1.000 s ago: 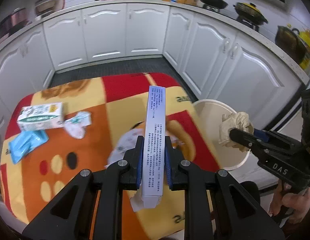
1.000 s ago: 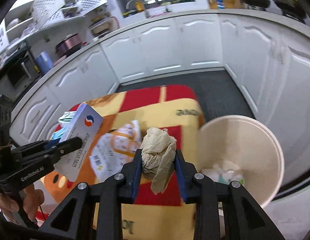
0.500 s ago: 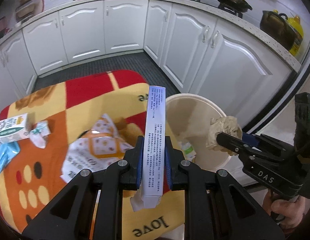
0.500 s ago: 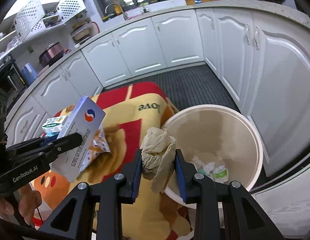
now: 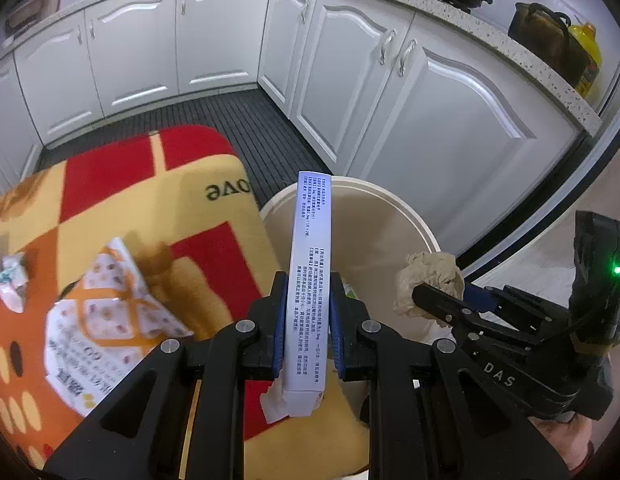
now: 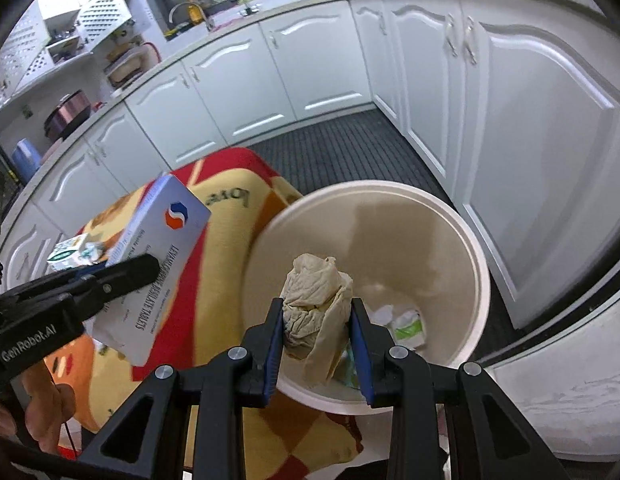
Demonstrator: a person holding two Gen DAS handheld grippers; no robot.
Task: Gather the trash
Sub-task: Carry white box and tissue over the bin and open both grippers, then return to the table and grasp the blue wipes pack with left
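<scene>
My left gripper (image 5: 307, 332) is shut on a white and pale blue tablet box (image 5: 310, 272), held edge-on with its far end over the rim of the cream trash bin (image 5: 406, 208). From the right wrist view the same tablet box (image 6: 157, 256) shows its printed face, pinched in the left gripper (image 6: 125, 276). My right gripper (image 6: 316, 340) is shut on a crumpled beige paper wad (image 6: 316, 312) above the trash bin (image 6: 482, 280), which has scraps of paper at its bottom. The paper wad (image 5: 428, 280) and the right gripper (image 5: 430, 296) also appear at right in the left wrist view.
A table under a red, orange and yellow cloth (image 5: 121, 216) stands left of the bin, with a printed snack wrapper (image 5: 105, 312), crumpled paper (image 5: 9, 284) and a green and white carton (image 6: 69, 252) on it. White kitchen cabinets (image 5: 430, 120) ring a dark ribbed floor mat (image 6: 342, 152).
Both grippers have moved right and down from over the table to the trash bin, each keeping its item. The bin now sits beneath the paper wad and the box's tip.
</scene>
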